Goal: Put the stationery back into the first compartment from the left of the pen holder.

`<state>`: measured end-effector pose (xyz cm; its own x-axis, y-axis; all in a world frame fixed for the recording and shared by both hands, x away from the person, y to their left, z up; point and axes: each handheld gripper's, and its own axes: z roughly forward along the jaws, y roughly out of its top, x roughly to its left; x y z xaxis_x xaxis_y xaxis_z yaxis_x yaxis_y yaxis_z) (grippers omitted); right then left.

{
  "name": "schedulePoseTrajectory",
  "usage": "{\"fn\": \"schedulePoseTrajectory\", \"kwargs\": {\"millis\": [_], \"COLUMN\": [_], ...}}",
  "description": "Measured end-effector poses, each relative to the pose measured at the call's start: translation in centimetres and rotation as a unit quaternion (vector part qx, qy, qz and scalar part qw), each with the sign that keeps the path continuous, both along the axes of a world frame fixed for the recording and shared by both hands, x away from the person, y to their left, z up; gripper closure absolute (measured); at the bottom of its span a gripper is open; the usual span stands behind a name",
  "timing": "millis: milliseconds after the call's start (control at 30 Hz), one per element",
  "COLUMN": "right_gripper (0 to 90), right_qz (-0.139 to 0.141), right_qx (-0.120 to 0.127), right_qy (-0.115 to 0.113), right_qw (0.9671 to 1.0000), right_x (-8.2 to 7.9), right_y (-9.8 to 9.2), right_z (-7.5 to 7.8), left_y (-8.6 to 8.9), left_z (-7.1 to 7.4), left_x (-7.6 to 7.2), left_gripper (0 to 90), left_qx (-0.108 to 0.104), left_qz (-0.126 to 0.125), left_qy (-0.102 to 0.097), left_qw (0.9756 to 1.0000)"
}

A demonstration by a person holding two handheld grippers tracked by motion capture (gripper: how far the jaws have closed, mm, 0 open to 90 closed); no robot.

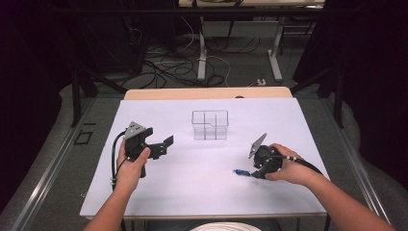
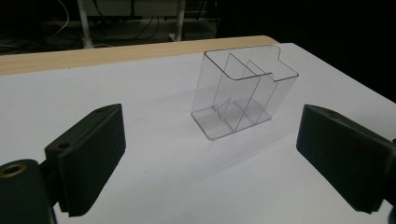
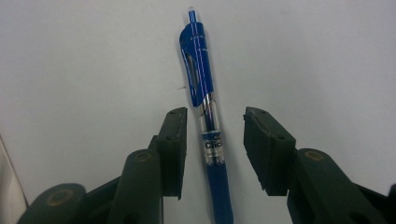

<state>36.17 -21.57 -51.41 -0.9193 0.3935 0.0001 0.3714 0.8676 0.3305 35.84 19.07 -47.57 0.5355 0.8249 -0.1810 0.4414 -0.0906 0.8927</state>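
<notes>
My right gripper (image 3: 212, 140) stands unclenched astride the blue pen (image 3: 205, 116), pads clear; left gripper (image 2: 210, 158) released, facing the clear organizer (image 2: 243, 88).

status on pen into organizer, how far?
Done: nothing; the clear organizer stands empty. In hand: right gripper straddles the blue pen lying on the white table, pads not yet pressing. Left gripper waits open. Left: grip, lift, drop in.

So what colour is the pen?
The pen is blue with a see-through middle; the right gripper view shows it best.
</notes>
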Motion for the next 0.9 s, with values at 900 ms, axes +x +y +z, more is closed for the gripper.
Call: {"fn": "schedulePoseTrajectory", "kwargs": {"millis": [900], "right_gripper": [77.6], "right_qz": [0.023], "right_qx": [-0.055], "right_qy": [0.033], "right_qw": [0.9977], "right_x": [0.3], "right_y": [0.0], "right_z": [-1.3], "left_y": [0.2], "left_z": [-0.6], "left_x": [0.2], "left_gripper": [0.0], "left_qx": [0.011], "left_qz": [-0.001], "left_qy": [-0.001], "left_qw": [0.9999]}}
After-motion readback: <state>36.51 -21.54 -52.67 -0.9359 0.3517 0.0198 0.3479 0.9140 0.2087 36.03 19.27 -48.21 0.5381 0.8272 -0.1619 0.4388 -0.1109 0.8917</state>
